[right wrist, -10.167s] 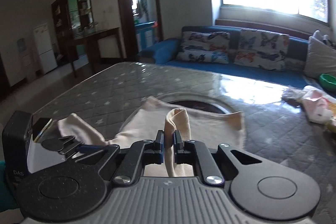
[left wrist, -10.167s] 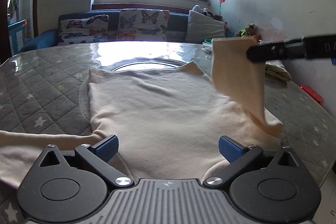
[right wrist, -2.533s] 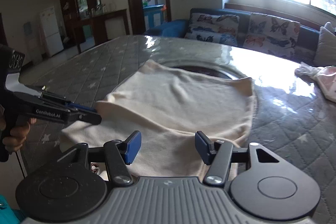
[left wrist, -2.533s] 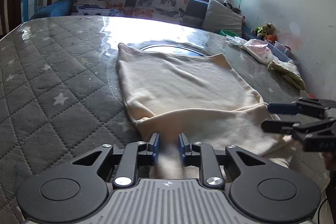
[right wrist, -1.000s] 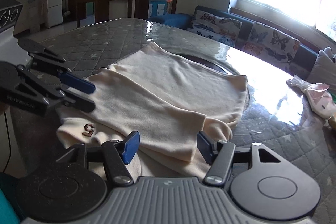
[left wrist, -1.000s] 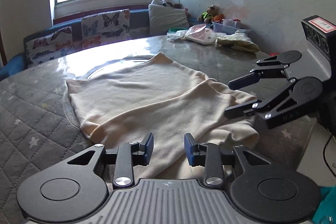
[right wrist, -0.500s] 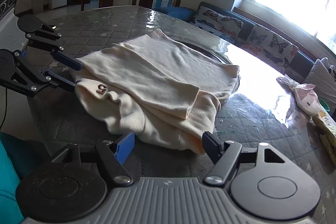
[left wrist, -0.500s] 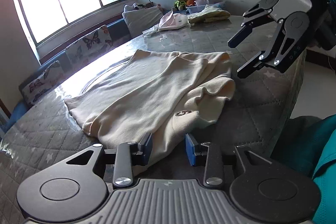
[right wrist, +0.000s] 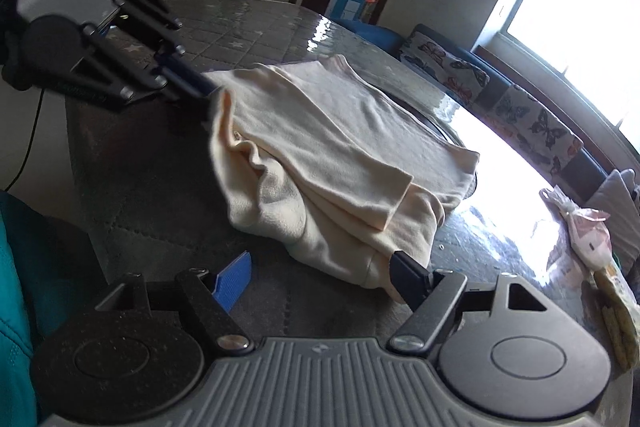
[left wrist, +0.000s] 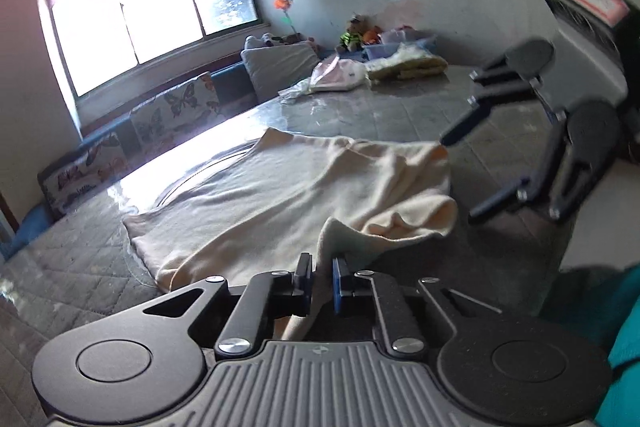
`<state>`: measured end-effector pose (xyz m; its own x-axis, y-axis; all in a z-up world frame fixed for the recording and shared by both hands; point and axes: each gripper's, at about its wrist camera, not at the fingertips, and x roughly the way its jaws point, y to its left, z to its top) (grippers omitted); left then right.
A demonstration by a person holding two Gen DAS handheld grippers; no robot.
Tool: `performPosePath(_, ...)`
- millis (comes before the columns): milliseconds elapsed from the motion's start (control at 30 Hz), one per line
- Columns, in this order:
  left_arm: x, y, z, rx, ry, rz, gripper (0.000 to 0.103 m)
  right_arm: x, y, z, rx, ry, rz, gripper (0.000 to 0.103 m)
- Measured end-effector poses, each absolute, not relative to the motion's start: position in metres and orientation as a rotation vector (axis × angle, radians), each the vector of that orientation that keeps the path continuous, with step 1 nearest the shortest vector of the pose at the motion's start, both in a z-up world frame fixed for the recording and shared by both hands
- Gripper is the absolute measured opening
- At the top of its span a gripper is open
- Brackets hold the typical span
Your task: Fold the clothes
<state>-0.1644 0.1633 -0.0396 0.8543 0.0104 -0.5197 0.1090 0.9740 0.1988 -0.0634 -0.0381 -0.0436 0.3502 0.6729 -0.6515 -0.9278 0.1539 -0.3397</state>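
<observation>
Both grippers low over the table edge
The left gripper [left wrist: 321,281] is closing on a fold of cloth; the right gripper [right wrist: 320,273] has its jaws spread wide.

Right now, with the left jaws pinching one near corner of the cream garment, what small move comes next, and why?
Probably close the right gripper on the cream fleece garment's other near corner: its jaws stand wide apart with one already against the hem, while the left gripper is closing on cloth.

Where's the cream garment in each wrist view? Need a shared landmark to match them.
Left wrist: cream garment spreads across centre, near corner pinched in the closing left tongs.
Right wrist: garment at centre, by the open right tongs.
Shared landmark: butterfly cushions under the window.
</observation>
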Motion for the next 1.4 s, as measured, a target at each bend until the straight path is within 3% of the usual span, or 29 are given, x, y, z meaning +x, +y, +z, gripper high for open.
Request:
performPosePath(233, -0.141, 0.192, -0.03, 0.084, 0.559, -0.052, 0.011, -0.053, -0.016, -0.048, -0.814, 0.332, 1.253, 0.076)
performPosePath(467, -0.146, 0.194, -0.039, 0.08, 0.591, -0.074, 0.016, -0.036, 0.004, -0.048, -0.795, 0.353, 1.313, 0.035)
performPosePath(600, -0.159, 0.186, -0.045, 0.139, 0.594, -0.069, 0.026, -0.033, 0.004, -0.047, -0.797, 0.349, 1.326, 0.031)
performPosePath(667, -0.164, 0.183, -0.048, 0.161, 0.593, -0.066, 0.043, -0.033, 0.004, -0.046, -0.799, 0.349, 1.334, 0.025)
performPosePath(800, -0.169, 0.171, -0.054, 0.264, 0.585, -0.061, 0.043, -0.033, 0.003, -0.045, -0.784, 0.364, 1.348, 0.017)
performPosePath(833, -0.168, 0.17, -0.056, 0.279, 0.589, -0.061, 0.043, -0.033, 0.003, -0.045, -0.775, 0.37, 1.348, 0.016)
performPosePath(933, -0.163, 0.172, -0.06, 0.277, 0.611, -0.063, 0.012, -0.032, 0.001, -0.045, -0.743, 0.384, 1.347, 0.011)
performPosePath(1000, -0.165, 0.174, -0.057, 0.25, 0.597, -0.069, 0.007, -0.034, -0.003, -0.044, -0.716, 0.38, 1.35, 0.01)
performPosePath(1400, -0.212, 0.163, -0.016, 0.188, 0.542, -0.128, 0.005, -0.06, -0.04, -0.01, -0.612, 0.374, 1.398, 0.008)
